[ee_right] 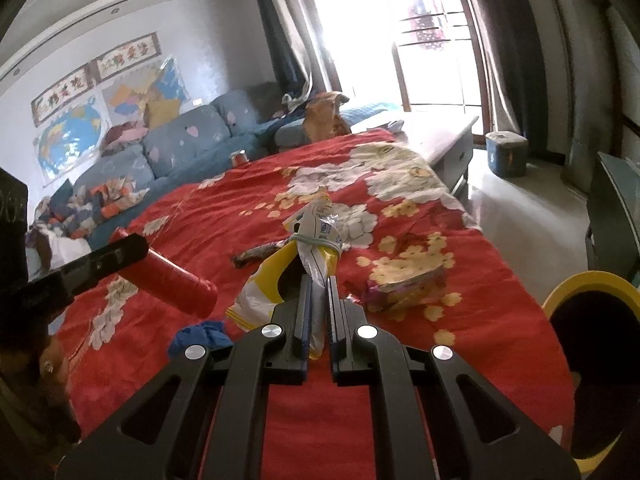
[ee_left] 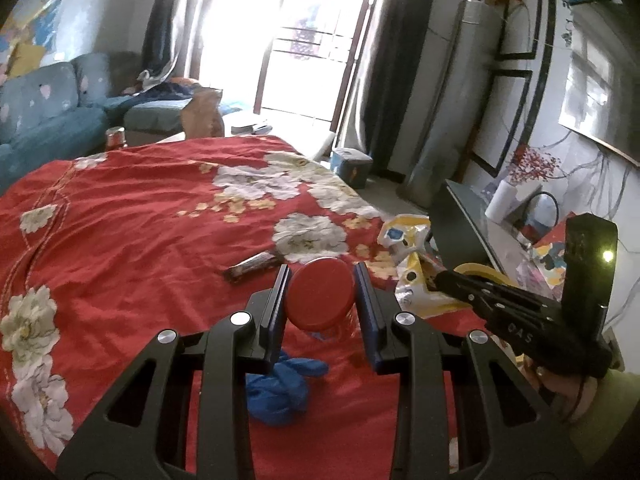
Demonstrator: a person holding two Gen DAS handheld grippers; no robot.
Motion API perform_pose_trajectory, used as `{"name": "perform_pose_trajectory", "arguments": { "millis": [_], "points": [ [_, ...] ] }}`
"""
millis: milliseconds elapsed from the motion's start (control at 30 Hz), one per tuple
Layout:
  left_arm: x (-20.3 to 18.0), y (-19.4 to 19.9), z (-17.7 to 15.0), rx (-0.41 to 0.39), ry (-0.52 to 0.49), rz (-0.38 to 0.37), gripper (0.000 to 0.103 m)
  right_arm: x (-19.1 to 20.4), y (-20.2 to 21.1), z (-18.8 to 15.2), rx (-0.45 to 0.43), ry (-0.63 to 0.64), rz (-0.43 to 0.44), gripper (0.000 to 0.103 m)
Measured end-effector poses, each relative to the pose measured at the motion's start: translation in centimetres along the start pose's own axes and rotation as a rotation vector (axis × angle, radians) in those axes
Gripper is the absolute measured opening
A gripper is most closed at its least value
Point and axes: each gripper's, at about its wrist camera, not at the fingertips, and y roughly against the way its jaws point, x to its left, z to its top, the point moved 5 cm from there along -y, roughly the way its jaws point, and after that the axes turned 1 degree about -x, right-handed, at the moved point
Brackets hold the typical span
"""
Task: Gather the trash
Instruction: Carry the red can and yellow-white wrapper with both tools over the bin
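On the left, the left gripper has its jaws narrowed on a red-capped bottle, gripping it near the cap and holding it tilted above the red flowered bedspread. The grip sits far toward one end, so the long body could swing or slip out if the hand tips further. Below it a crumpled blue glove lies on the bedspread, and beyond it a dark snack wrapper, both uncollected. Further right, the right gripper has its jaws nearly closed on a yellow and white plastic bag, pinching only a thin fold, which may tear or pull free. A flattened floral packet lies just right of it, and the yellow-rimmed bin waits at the far right.
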Motion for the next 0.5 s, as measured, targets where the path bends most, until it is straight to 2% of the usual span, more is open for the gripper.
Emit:
{"name": "perform_pose_trajectory", "arguments": {
  "millis": [500],
  "points": [
    [-5.4,-1.5,0.2,0.006,-0.049,-0.078,0.025,-4.5,3.5,0.8,-0.072,-0.070,-0.074,0.007]
  ]
}}
